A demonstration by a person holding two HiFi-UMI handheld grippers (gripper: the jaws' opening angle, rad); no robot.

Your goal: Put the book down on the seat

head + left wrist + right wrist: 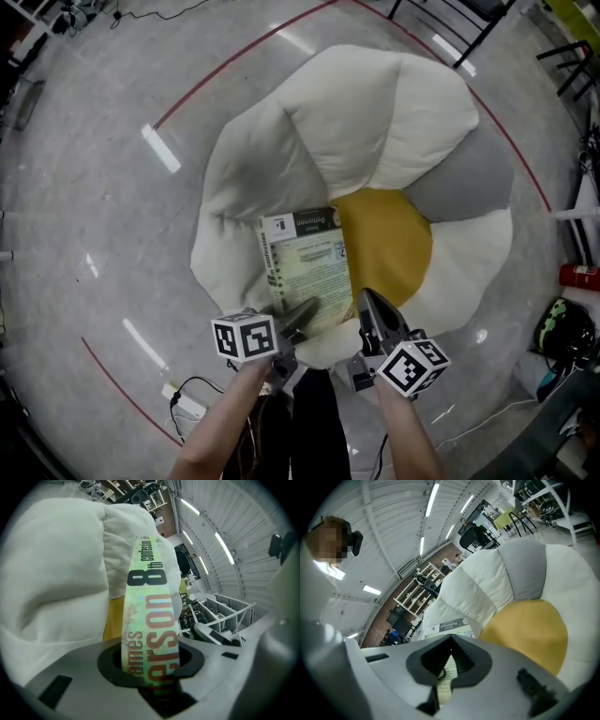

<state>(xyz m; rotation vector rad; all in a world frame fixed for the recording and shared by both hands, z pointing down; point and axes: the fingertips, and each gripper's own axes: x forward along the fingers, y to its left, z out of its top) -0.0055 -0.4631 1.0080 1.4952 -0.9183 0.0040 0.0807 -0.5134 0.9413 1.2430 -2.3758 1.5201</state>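
Note:
The book (307, 262), a green-and-white paperback, lies back cover up over the flower-shaped cushion seat (375, 122), half on a white petal and half on the yellow centre (389, 248). Whether it rests fully on the seat I cannot tell. My left gripper (298, 319) is shut on its near edge. In the left gripper view the printed spine (150, 602) stands between the jaws of that gripper (152, 667). My right gripper (367, 314) holds the book's near right corner, and a strip of page (446, 677) is pinched in its jaws. The back cover (445, 627) shows beyond them.
The seat stands on a grey floor inside a red painted ring (234, 66). A power strip with a cable (187, 405) lies near my left arm. A green-and-black helmet (562, 333) and a red canister (581, 277) are at the right. Black chair legs (478, 37) stand behind the seat.

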